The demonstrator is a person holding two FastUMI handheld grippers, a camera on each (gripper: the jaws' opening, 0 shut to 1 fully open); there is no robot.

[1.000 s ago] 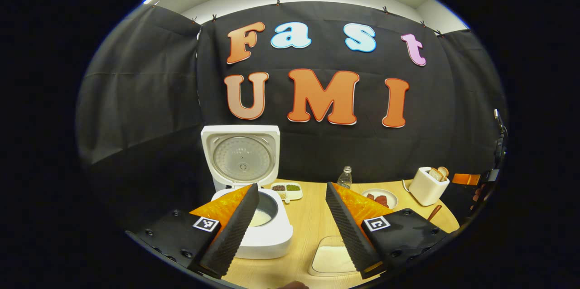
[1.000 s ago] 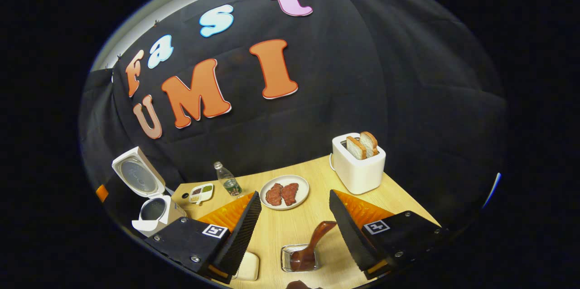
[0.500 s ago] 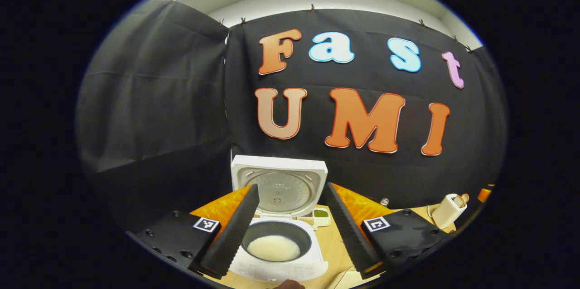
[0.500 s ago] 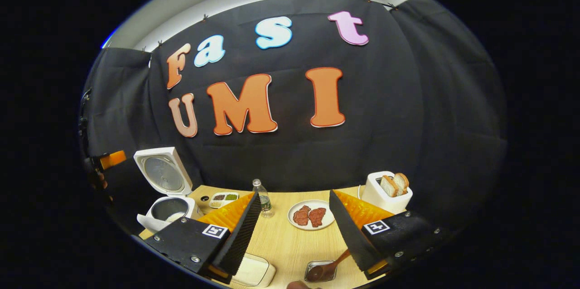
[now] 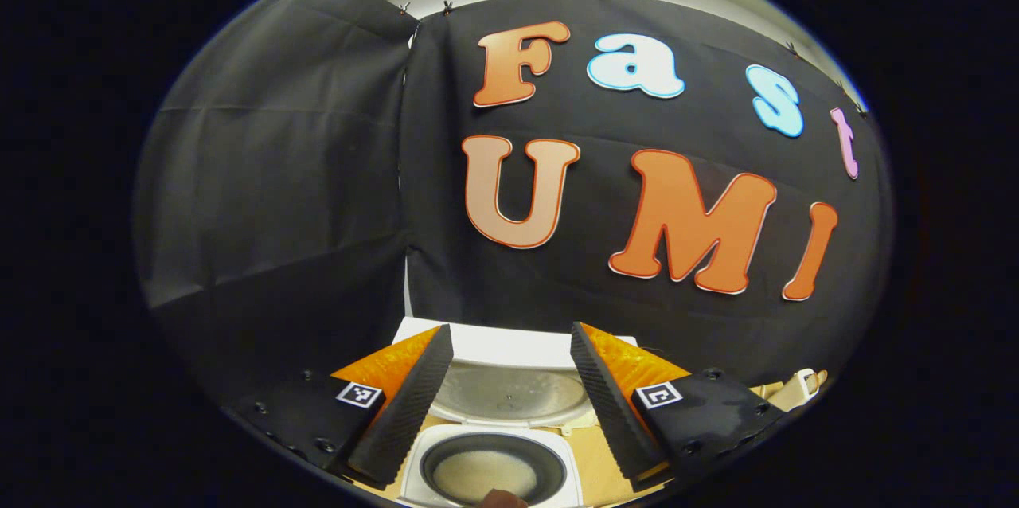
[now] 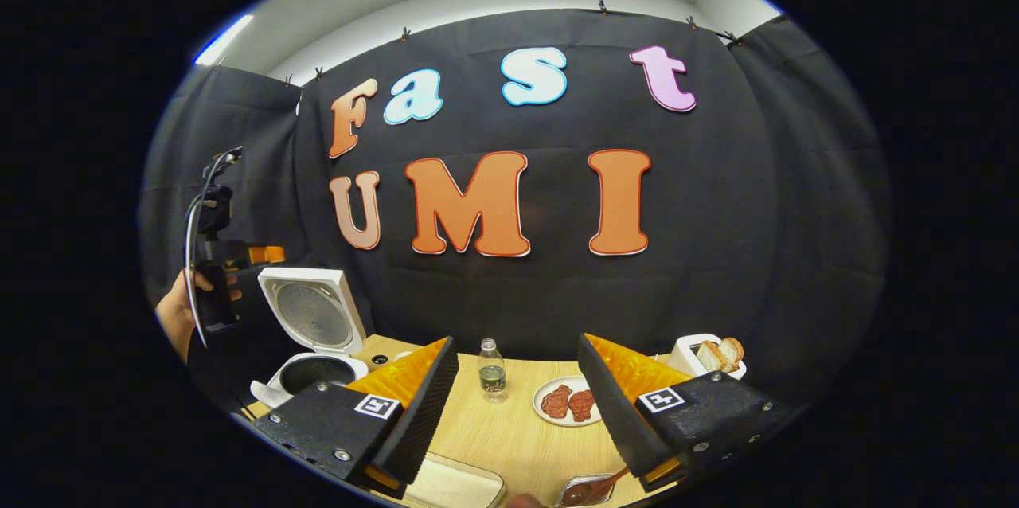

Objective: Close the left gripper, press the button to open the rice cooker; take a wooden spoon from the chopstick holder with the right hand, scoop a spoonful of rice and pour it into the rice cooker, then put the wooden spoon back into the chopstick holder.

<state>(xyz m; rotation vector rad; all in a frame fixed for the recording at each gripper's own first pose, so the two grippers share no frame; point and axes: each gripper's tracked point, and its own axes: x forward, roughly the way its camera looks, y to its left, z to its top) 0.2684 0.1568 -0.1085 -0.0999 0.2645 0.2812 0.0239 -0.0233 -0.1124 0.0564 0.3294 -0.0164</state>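
White rice cooker (image 5: 486,452), lid up

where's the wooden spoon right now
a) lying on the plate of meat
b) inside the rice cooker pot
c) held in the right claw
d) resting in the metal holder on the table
d: in the right gripper view the wooden spoon rests in the metal holder below the open, empty right claw.

My fingers (image 6: 434,400) stand spread over the wooden surface (image 6: 509,436). Below them the wooden spoon (image 6: 593,488) rests in its metal holder (image 6: 575,494); the rice cooker (image 6: 306,333) gapes open far left.
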